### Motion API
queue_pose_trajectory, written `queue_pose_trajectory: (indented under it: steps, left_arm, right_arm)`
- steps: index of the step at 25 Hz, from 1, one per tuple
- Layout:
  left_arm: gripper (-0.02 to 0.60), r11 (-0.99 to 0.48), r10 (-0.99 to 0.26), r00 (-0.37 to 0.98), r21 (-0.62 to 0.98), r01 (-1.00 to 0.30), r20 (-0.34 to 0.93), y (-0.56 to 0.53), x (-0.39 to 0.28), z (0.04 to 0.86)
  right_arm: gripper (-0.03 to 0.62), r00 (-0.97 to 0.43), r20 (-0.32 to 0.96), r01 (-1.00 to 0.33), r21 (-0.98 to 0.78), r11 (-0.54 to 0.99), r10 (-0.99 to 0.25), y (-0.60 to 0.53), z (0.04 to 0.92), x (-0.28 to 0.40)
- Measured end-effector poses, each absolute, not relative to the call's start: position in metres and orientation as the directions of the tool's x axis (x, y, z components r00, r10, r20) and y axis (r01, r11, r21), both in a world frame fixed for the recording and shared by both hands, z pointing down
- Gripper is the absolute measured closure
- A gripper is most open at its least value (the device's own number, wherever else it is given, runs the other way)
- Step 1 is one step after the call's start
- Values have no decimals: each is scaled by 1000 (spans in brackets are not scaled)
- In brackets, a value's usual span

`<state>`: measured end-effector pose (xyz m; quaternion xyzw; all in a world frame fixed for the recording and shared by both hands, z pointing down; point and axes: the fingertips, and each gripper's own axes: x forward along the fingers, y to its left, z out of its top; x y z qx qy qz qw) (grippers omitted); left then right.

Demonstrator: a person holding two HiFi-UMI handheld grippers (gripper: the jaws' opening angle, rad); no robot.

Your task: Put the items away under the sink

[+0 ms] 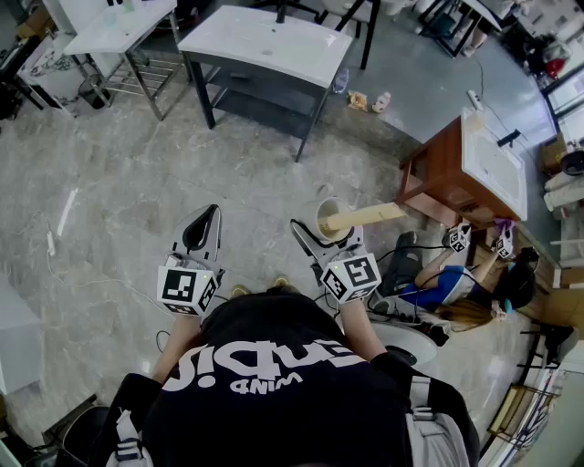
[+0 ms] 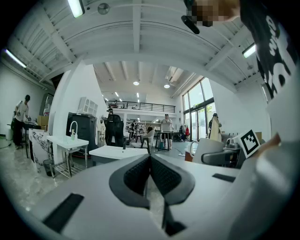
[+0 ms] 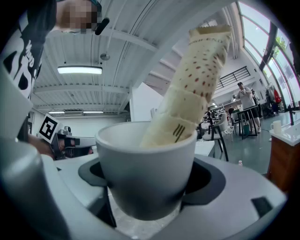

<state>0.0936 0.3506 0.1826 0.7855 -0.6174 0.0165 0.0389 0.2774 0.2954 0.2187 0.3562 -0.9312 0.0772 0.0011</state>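
Observation:
My right gripper [image 1: 321, 233] is shut on a white cup [image 3: 145, 173], held above the marble floor. A long beige tube [image 3: 197, 79] with small red marks stands tilted in the cup and sticks out to the right in the head view. My left gripper [image 1: 204, 223] is shut with nothing between its dark pads [image 2: 161, 176]. The white-topped sink with a dark frame and a lower shelf [image 1: 265, 41] stands well ahead of both grippers.
A white sink table [image 1: 119, 23] with a wire shelf stands at the far left. A wooden vanity [image 1: 456, 173] stands on the right, with a crouching person [image 1: 456, 292] beside it holding two grippers. Small bottles [image 1: 370, 100] sit on the floor right of the dark-framed sink.

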Motion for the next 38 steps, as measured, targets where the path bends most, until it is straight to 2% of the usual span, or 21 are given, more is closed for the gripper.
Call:
queue_pose_trajectory:
  steps: [12,19,27,38]
  left_arm:
    - [563,-254,-962,257,42,-966,96,350,86,187]
    - [563,-327,-938,331,60,-943,101,360,70,194]
    - [563,-343,-931,349,69,-937,109,357,47,207]
    - [563,-327,-938,329,41,-944,106,273,-5,216]
  right_arm:
    - [125,-765,37,-639,-172,750,-644,299,212,268]
    - [125,-774,6,-620,-207,757,-633,317,205,243]
    - [123,-755,-1,-642,-201,740,-656,311,210,219]
    - [123,-751,7,-652,-159,741,-660,234,222,170]
